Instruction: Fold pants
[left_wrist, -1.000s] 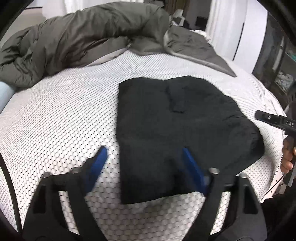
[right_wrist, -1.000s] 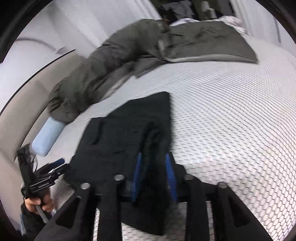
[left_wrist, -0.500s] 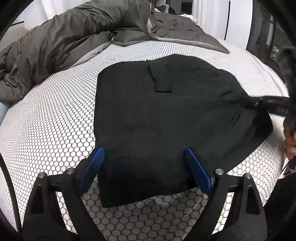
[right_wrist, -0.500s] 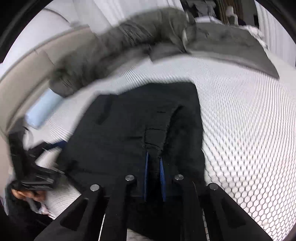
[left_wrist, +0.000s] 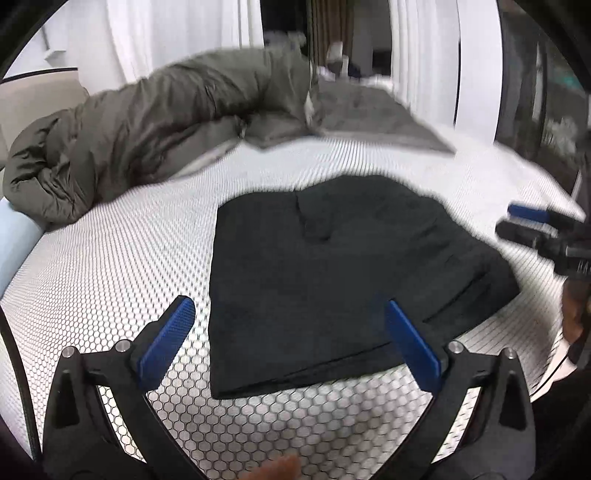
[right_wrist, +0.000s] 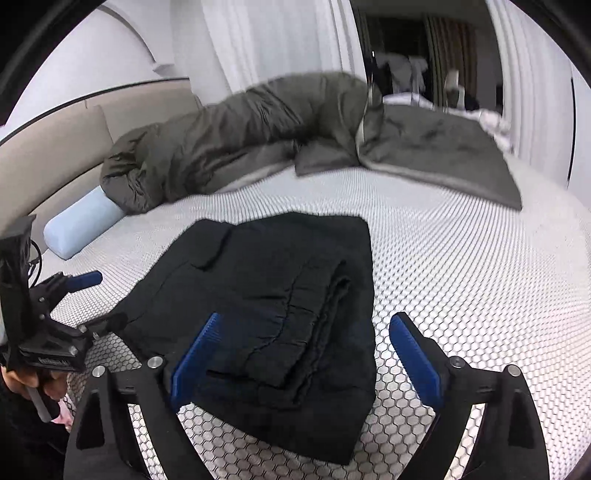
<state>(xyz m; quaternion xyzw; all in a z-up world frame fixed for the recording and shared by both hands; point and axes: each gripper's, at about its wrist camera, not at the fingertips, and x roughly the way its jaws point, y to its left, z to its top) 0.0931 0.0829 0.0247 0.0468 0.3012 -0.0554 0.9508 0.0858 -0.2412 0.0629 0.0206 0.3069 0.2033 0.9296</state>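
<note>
The black pants (left_wrist: 332, 273) lie folded into a compact stack on the white honeycomb-patterned bed (left_wrist: 110, 258); in the right wrist view the pants (right_wrist: 280, 302) show layered folds. My left gripper (left_wrist: 291, 328) is open and empty, raised over the near edge of the pants. My right gripper (right_wrist: 306, 343) is open and empty, raised over the near end of the pants. The right gripper (left_wrist: 532, 221) shows at the right of the left view; the left gripper (right_wrist: 92, 299) shows at the left of the right view.
A rumpled olive-grey duvet (left_wrist: 147, 122) lies across the far side of the bed. A light blue bolster pillow (right_wrist: 79, 225) lies at the left by the beige headboard (right_wrist: 55, 147). White curtains (right_wrist: 266, 44) hang behind.
My right gripper let go of the pants and opened, then drew back. My left gripper lifted back from the pants' near edge. The pants now lie free on the bed.
</note>
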